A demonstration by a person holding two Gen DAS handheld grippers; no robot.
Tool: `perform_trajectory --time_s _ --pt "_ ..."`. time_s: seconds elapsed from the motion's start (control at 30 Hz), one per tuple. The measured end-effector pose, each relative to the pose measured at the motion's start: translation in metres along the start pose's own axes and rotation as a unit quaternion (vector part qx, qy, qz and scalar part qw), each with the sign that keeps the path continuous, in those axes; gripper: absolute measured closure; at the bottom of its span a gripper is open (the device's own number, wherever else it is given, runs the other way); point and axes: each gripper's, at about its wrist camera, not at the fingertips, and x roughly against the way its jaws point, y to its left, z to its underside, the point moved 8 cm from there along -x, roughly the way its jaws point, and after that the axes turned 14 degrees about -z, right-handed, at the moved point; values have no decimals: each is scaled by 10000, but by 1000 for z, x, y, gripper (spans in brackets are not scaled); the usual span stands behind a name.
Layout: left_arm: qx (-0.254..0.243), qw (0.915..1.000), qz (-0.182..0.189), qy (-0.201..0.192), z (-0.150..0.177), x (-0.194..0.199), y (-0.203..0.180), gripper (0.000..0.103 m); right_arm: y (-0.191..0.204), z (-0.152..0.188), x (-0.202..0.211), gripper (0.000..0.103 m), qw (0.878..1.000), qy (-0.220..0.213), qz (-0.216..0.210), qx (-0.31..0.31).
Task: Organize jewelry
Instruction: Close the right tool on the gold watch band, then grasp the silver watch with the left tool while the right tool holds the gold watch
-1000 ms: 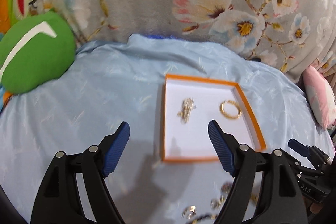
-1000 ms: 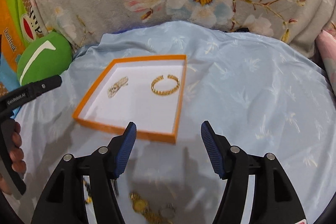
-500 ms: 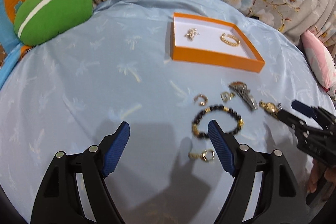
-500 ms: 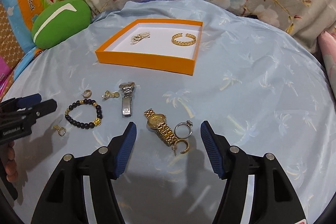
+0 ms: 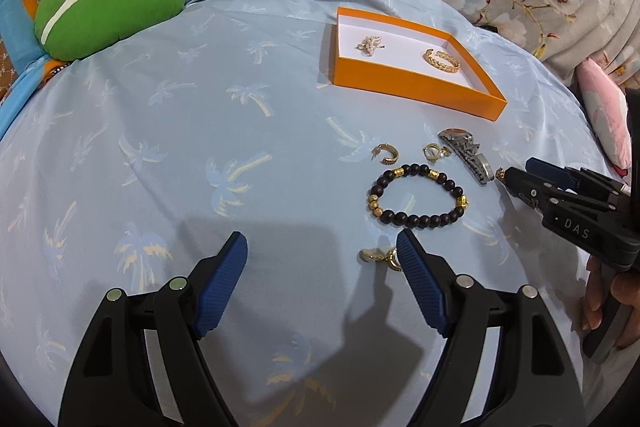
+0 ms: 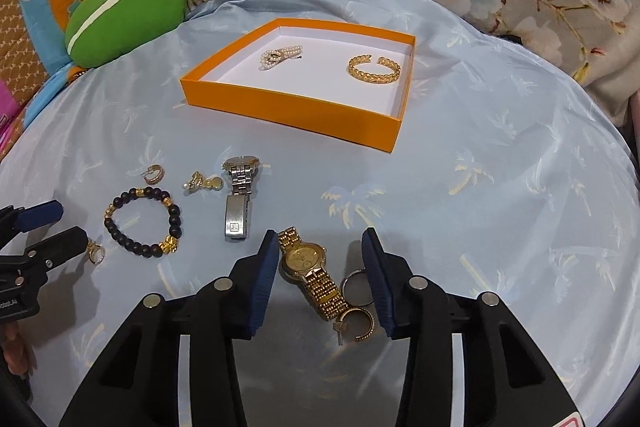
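Now both hand-held grippers hover with jaws apart over a light blue cloth [image 6: 500, 163] printed with palm trees. The right hand-held gripper [image 6: 320, 281] straddles a gold watch [image 6: 310, 273], its pads not touching it; a silver ring [image 6: 354, 287] and a gold hoop earring [image 6: 358, 323] lie just beside the watch band, near the right pad. At 10 o'clock from that gripper lie a silver watch [image 6: 238, 197], a small pearl earring [image 6: 202, 183], a black bead bracelet [image 6: 144, 221] and another hoop earring [image 6: 154, 174]. The left hand-held gripper [image 5: 322, 271] holds nothing; a small gold earring [image 5: 380, 255] sits just beside its right pad. At 12 o'clock on the cloth stands an orange box [image 6: 288, 107], holding a pearl brooch [image 6: 278, 55] and a gold bangle [image 6: 374, 69], well apart. A green cushion [image 6: 124, 17] rests at 10 o'clock.
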Motion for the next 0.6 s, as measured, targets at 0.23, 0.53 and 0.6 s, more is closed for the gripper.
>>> perform_trajectory --time_s 0.23,0.53,0.6 --pt "-90 10000 17 -32 3 2 -3 28 3 9 -3 74 9997 153 -192 58" --pt "-88 9999 60 -39 3 1 -4 27 2 12 -1 81 9993 74 -266 -262" --pt "-87 9999 66 -40 4 1 -4 26 3 16 1 81 9991 42 -243 -351"
